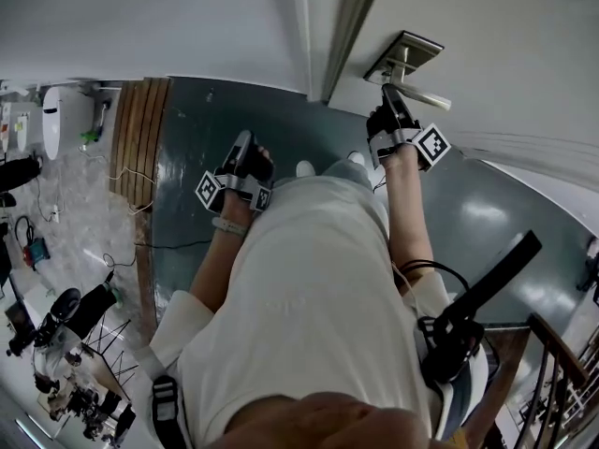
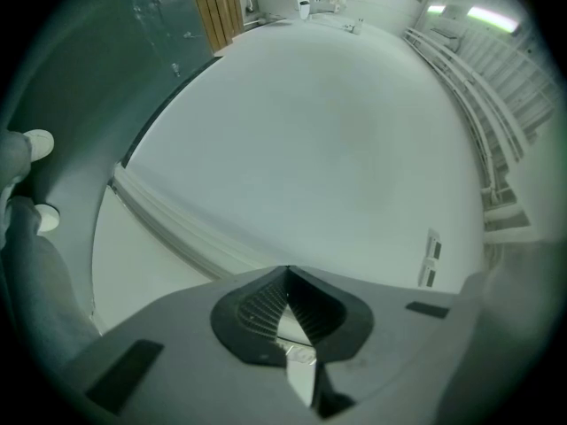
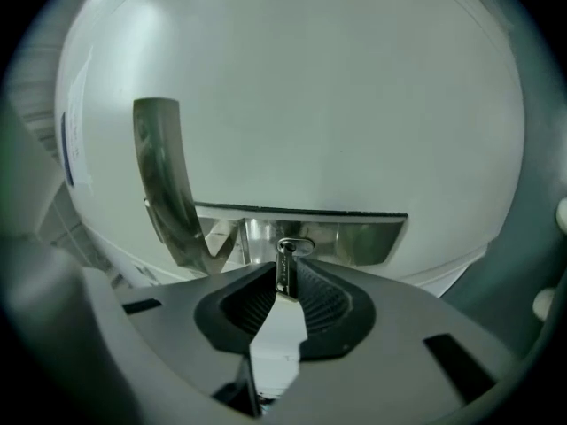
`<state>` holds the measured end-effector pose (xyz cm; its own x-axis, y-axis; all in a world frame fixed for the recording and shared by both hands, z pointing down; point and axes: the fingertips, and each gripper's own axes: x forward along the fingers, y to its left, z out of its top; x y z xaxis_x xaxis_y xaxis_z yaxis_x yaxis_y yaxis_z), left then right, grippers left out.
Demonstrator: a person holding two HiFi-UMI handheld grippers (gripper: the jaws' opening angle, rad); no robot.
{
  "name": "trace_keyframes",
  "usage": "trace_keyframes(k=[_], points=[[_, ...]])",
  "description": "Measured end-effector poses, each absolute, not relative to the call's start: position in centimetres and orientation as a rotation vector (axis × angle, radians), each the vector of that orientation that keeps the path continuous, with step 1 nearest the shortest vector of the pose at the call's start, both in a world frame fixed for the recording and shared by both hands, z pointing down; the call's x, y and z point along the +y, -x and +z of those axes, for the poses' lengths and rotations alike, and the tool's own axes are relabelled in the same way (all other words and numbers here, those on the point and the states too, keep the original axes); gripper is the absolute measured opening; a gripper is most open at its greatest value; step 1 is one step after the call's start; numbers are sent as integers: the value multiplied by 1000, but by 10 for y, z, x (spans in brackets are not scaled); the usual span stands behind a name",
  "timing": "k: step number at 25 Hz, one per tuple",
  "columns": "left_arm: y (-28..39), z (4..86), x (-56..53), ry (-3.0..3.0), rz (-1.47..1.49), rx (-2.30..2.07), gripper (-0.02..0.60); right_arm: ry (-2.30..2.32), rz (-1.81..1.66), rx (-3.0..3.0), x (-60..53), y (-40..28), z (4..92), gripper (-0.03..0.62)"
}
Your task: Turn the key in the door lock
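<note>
A small metal key [image 3: 285, 274] sticks out of the keyhole [image 3: 296, 246] in the shiny lock plate [image 3: 363, 239] on the white door [image 3: 337, 104]. My right gripper [image 3: 285, 282] is shut on the key's bow, close up against the plate. The silver lever handle [image 3: 164, 180] hangs to the left of the keyhole. In the head view, the right gripper [image 1: 393, 112] sits just under the handle [image 1: 423, 96] and plate [image 1: 404, 56]. My left gripper [image 1: 245, 162] hangs lower, away from the door; its jaws [image 2: 288, 277] are shut with nothing between them.
The door frame [image 1: 348, 26] runs between the door and the white wall [image 1: 140, 17]. Below are a dark green floor [image 1: 197, 148], wooden planks [image 1: 140, 129], and equipment and cables [image 1: 56, 325] at the left. A stair railing [image 1: 552, 344] stands at the lower right.
</note>
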<state>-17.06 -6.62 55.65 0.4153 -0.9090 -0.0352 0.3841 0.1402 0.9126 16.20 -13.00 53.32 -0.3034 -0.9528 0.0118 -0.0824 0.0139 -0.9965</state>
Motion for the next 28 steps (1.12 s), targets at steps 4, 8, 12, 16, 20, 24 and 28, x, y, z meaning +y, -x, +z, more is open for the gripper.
trace_keyframes(k=[4, 8, 12, 16, 20, 24, 28], points=[[169, 551, -69, -1093, -1000, -634, 8, 1360, -1288, 1857, -135, -150, 522, 71], [156, 533, -70, -1179, -961, -621, 8, 1709, -1133, 2177, -129, -148, 517, 71], [152, 523, -72, -1242, -925, -602, 8, 1915, -994, 2349, -119, -140, 507, 71], [142, 517, -72, -1284, -888, -562, 8, 1846, -940, 2375, -107, -124, 488, 71], [112, 503, -69, -1396, -803, -497, 8, 1672, -868, 2405, -89, -109, 468, 71], [83, 482, -57, -1543, -729, -447, 8, 1405, -839, 2449, -64, -97, 445, 71], [61, 466, -36, -1622, -730, -429, 8, 1280, -806, 2519, -38, -102, 436, 71]])
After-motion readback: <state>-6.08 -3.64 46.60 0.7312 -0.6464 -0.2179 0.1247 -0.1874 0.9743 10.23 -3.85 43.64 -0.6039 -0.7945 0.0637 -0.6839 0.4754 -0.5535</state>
